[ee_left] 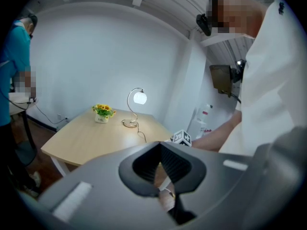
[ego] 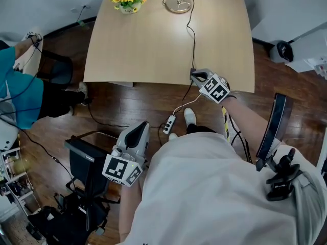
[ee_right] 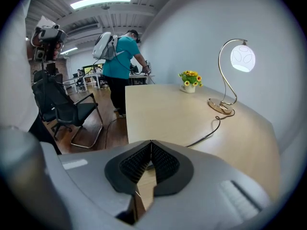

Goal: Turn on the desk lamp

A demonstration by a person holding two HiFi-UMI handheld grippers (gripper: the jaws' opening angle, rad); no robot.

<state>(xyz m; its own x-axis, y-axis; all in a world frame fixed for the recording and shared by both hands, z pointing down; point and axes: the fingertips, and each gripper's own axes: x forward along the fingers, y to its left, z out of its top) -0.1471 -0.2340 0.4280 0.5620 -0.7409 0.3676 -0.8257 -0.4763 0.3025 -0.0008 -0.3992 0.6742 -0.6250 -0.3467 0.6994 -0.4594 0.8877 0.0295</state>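
While the desk lamp stood lit at twelve o'clock on the far end of the table, we held the right gripper at the near edge beside the cord, jaws pressed together. The left gripper, at seven o'clock from it, off the table, was likewise closed.
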